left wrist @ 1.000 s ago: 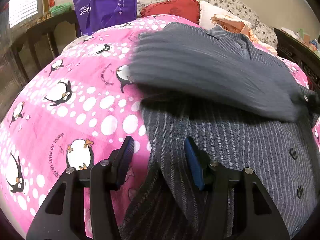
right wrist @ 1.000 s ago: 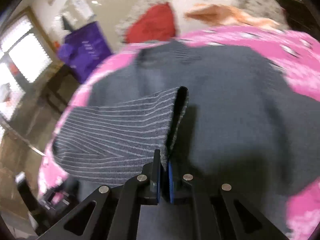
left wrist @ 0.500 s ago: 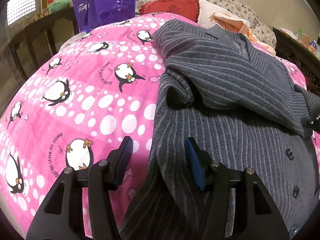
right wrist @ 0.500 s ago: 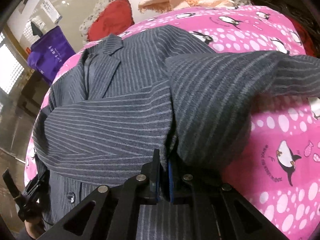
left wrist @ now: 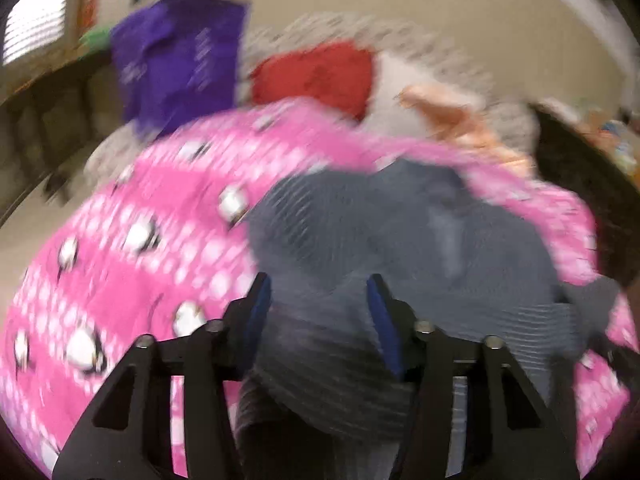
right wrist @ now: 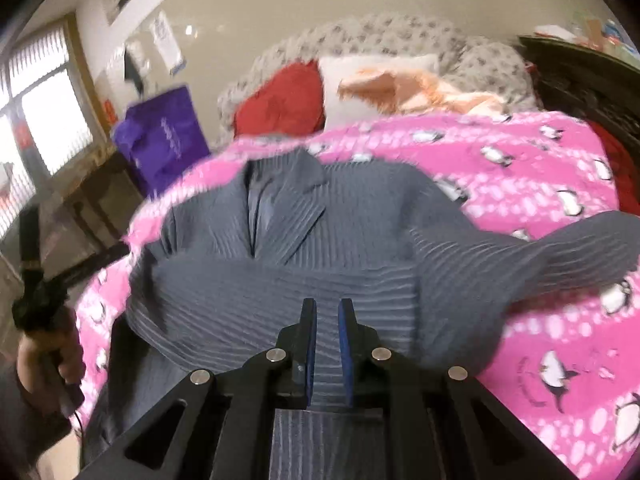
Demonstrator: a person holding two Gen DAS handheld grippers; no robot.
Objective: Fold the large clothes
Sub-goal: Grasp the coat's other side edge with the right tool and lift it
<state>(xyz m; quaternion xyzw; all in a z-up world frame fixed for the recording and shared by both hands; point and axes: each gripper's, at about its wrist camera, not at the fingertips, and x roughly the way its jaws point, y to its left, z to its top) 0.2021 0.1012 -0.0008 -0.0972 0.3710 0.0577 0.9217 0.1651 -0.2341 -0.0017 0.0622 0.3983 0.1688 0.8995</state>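
A grey pinstriped jacket (right wrist: 280, 280) lies front-up on the bed, collar and lapels at the far end, one sleeve folded across its chest, the other stretched out sideways.

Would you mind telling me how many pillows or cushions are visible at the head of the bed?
2: a red cushion on the left and a white pillow right beside it, partly under a peach cloth. More may be hidden behind the pink blanket.

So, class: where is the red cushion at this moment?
In the right wrist view the red cushion sits at the head of the bed, upper left of centre, between the purple bag and the white pillow, beyond the grey striped jacket.
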